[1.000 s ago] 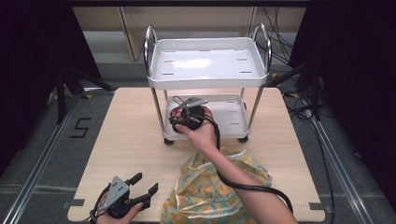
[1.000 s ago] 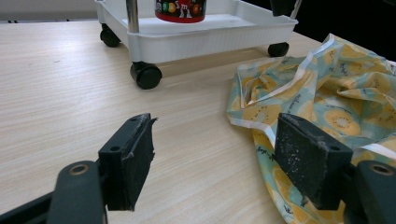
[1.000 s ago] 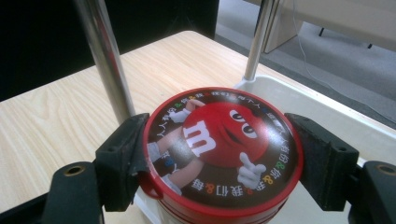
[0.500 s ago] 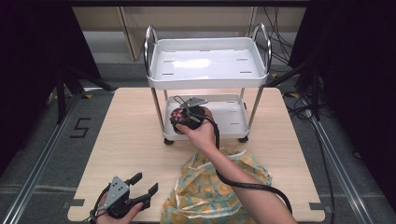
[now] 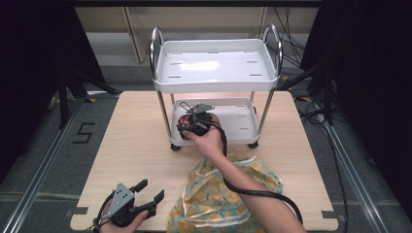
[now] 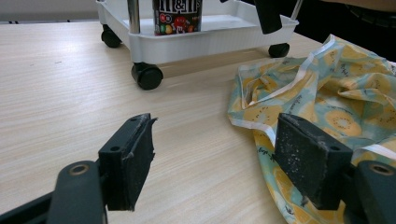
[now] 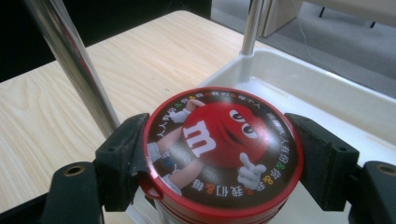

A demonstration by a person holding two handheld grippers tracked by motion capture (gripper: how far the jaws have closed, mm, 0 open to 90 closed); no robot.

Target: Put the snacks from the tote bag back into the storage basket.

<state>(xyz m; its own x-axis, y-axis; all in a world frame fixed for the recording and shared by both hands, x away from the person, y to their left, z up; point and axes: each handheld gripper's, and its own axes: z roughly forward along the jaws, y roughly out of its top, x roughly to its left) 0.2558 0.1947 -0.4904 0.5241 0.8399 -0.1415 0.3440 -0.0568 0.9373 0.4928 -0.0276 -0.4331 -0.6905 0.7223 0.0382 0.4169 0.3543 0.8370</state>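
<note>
In the high view, the right claw reaches into the lower shelf of a white cart standing on the worktop, at the shelf's left end. It clasps a red-lidded can from above. A yellow patterned cloth lies crumpled on the worktop in front of the cart, under the right forearm. The left claw hangs at the near left edge of the worktop, jaws spread, holding nothing.

In the left gripper view, the left claw is spread wide just above the bare worktop, with the cloth beside its right jaw. The can stands on the cart's lower shelf, behind a post.

In the right gripper view, the right claw pinches the can by its lid rim, one jaw on either side, close beside a chrome post.
</note>
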